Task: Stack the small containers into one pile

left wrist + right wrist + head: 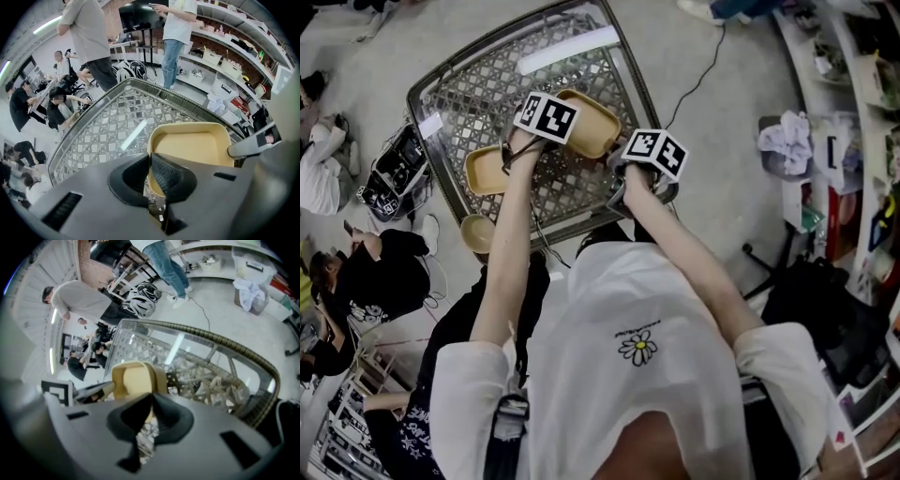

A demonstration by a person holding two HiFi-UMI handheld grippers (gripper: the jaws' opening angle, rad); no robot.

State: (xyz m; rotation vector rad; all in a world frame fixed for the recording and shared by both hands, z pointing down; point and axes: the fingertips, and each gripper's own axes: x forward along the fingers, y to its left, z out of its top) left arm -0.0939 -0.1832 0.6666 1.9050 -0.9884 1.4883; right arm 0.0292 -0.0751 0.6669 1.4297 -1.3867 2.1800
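From above, the left gripper [542, 127] and right gripper [645, 167] hide their own jaws and the container [591, 127] ends beneath them.

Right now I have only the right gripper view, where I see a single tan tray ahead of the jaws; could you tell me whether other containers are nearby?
Observer: Yes. The head view shows a second, smaller tan tray on the lattice table, left of the one you see.
Operator: Thank you. Is the left gripper on my tray too?
Observer: Yes. The left gripper is shut on the near corner rim of the large tan tray.
Operator: Anything else to stack?
Observer: A round tan bowl sits by the table's near left corner; whether it rests on the table I cannot tell.
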